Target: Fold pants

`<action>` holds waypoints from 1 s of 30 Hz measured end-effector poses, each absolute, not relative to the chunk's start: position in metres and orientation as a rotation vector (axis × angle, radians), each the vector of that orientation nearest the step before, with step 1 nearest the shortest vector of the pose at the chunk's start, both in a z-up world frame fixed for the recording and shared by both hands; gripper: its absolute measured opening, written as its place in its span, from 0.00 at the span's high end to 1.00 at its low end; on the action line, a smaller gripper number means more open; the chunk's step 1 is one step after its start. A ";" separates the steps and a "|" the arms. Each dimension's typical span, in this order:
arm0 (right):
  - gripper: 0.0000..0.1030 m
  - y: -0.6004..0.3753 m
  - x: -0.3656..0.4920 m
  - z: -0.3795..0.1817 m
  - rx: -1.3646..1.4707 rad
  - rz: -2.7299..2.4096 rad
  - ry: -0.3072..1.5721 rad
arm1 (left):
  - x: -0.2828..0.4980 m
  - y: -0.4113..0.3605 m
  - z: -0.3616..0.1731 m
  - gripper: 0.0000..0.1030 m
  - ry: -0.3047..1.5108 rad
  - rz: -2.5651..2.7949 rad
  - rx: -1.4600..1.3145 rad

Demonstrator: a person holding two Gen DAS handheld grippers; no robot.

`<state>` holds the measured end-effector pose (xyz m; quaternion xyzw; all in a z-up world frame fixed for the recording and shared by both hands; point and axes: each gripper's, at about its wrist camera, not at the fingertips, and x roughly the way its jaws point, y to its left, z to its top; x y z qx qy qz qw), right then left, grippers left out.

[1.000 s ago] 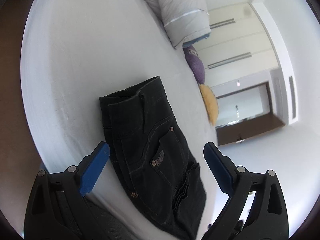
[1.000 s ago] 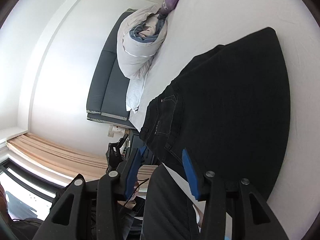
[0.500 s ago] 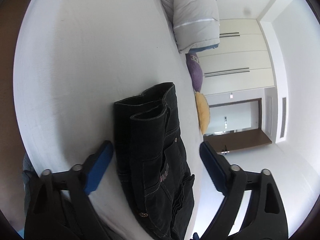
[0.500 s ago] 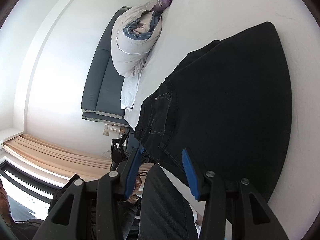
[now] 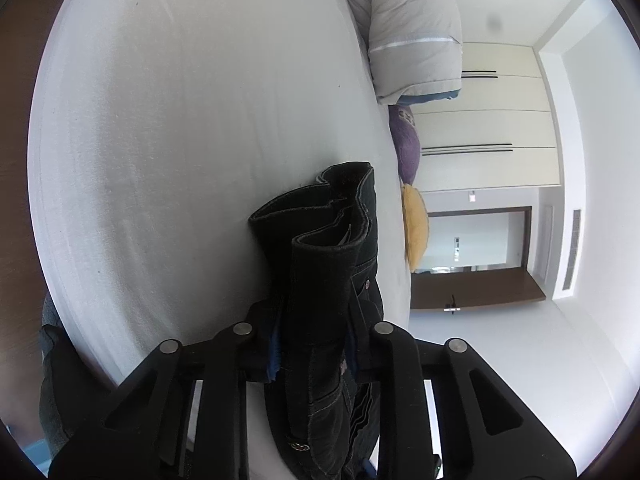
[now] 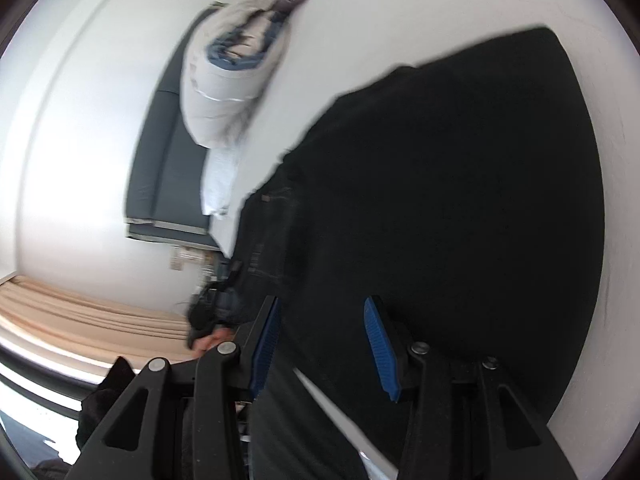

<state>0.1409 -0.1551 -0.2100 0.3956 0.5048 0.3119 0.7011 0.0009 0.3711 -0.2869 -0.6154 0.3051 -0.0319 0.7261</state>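
Right now my left tool (image 5: 312,344) is clamped on the black pants (image 5: 332,264), its two fingers pressed against either side of a thick bunch of folded denim near the waistband. The pants lie on the bed (image 5: 180,140), close to its near edge, with the gripped bundle standing up off the sheet in stiff, curling layers; I can see pale stitching and two metal rivets on the fabric. Ahead of the bundle the white sheet is smooth and wide, open all the way to the rolled grey duvet (image 5: 412,32) at the far end. Along the bed's right edge sit two cushions, one purple (image 5: 408,144) and one yellow (image 5: 416,232), both well apart from the pants.

My right tool (image 6: 320,340) is spread, its two blue ribbed pads (image 6: 380,348) apart with nothing pinched between them; it hovers over the pants' broad dark panel (image 6: 460,200), which lies flat on the sheet with a rounded far edge. That view is motion-blurred. White sheet shows beyond the panel's far and right edges. To the left, past the bed's edge, stands one dark grey sofa (image 6: 168,160) against a white wall.
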 end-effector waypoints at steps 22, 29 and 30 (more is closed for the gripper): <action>0.11 -0.236 0.115 -0.201 1.196 0.673 0.861 | -0.005 -0.030 -0.136 0.84 0.770 -0.561 0.253; 0.11 -0.232 0.110 -0.214 1.179 0.669 0.946 | -0.013 -0.055 -0.143 0.84 0.734 -0.492 0.396; 0.11 -0.227 0.112 -0.215 1.183 0.676 0.953 | -0.020 -0.058 -0.144 0.84 0.722 -0.487 0.423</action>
